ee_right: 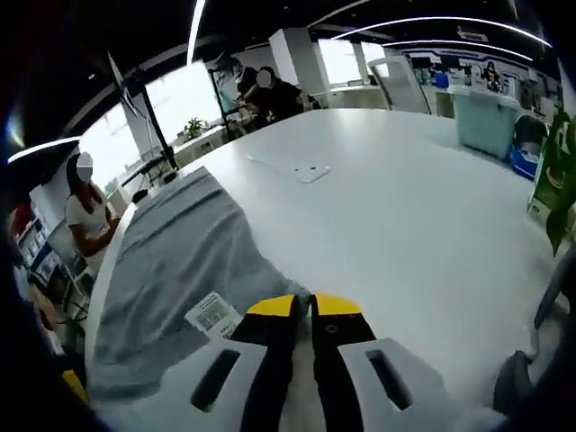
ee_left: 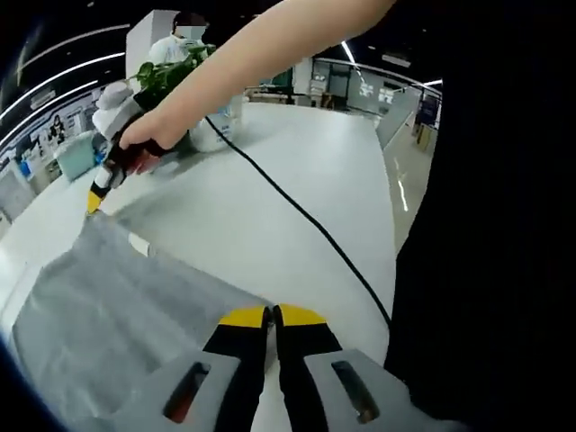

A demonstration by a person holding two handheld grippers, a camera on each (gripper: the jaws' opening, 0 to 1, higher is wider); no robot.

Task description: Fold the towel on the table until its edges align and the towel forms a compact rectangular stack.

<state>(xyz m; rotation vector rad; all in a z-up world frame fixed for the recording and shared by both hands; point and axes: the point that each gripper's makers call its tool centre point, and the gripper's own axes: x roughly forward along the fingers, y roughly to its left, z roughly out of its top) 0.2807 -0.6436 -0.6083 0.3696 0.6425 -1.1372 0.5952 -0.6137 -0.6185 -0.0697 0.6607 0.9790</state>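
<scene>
A grey towel point(ee_left: 117, 315) lies spread on the white table point(ee_left: 297, 189). In the left gripper view my left gripper point(ee_left: 271, 313) has its yellow-tipped jaws closed together on the towel's near edge. Across the cloth, a hand holds my right gripper point(ee_left: 95, 198), whose yellow tip pinches the far corner. In the right gripper view my right gripper point(ee_right: 304, 304) is shut on a corner of the towel point(ee_right: 180, 252), which stretches away to the upper left along the table's edge. A white label point(ee_right: 213, 315) sits on the cloth just left of the jaws.
A black cable point(ee_left: 306, 216) runs across the table from the hand. A potted plant point(ee_left: 193, 99) stands behind the hand. A flat white item point(ee_right: 301, 169) lies mid-table. A teal bin point(ee_right: 486, 117) and people sit beyond the table point(ee_right: 405, 225).
</scene>
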